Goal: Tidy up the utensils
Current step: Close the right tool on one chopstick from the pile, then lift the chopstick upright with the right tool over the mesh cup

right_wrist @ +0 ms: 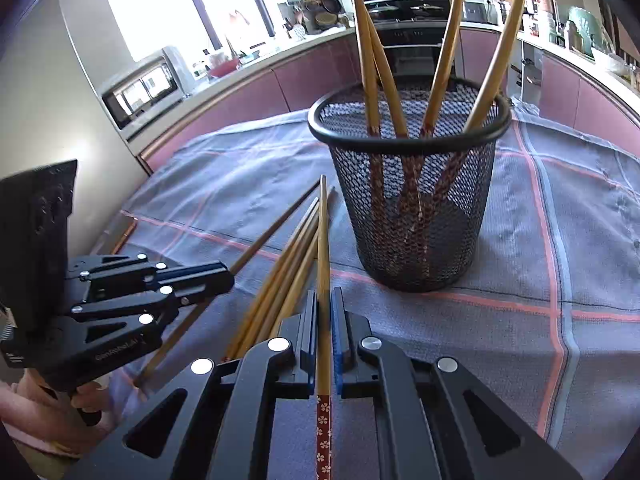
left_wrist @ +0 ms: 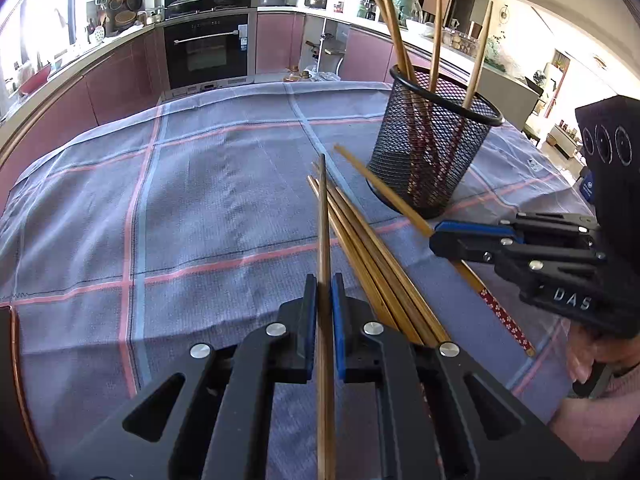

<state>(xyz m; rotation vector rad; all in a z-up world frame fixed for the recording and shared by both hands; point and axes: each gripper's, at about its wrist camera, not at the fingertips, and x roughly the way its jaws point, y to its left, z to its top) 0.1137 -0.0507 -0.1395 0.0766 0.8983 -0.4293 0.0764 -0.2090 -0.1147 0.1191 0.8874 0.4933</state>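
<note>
In the left wrist view, my left gripper (left_wrist: 324,288) is shut on a plain brown chopstick (left_wrist: 325,220) that points away over the table. To its right, several loose chopsticks (left_wrist: 376,264) lie in a bundle on the cloth. My right gripper (left_wrist: 436,240) comes in from the right and is shut on a paler chopstick (left_wrist: 384,190) with a red flowered end. In the right wrist view, that gripper (right_wrist: 325,300) clamps the flowered chopstick (right_wrist: 323,240). The left gripper (right_wrist: 228,278) is at the left. A black mesh cup (right_wrist: 416,208) (left_wrist: 432,152) stands just beyond, holding several chopsticks upright.
A grey-blue checked cloth (left_wrist: 200,200) covers the table. Pink kitchen cabinets and a built-in oven (left_wrist: 206,50) run behind the table's far edge. A hand in a pink sleeve (left_wrist: 592,400) holds the right gripper's handle.
</note>
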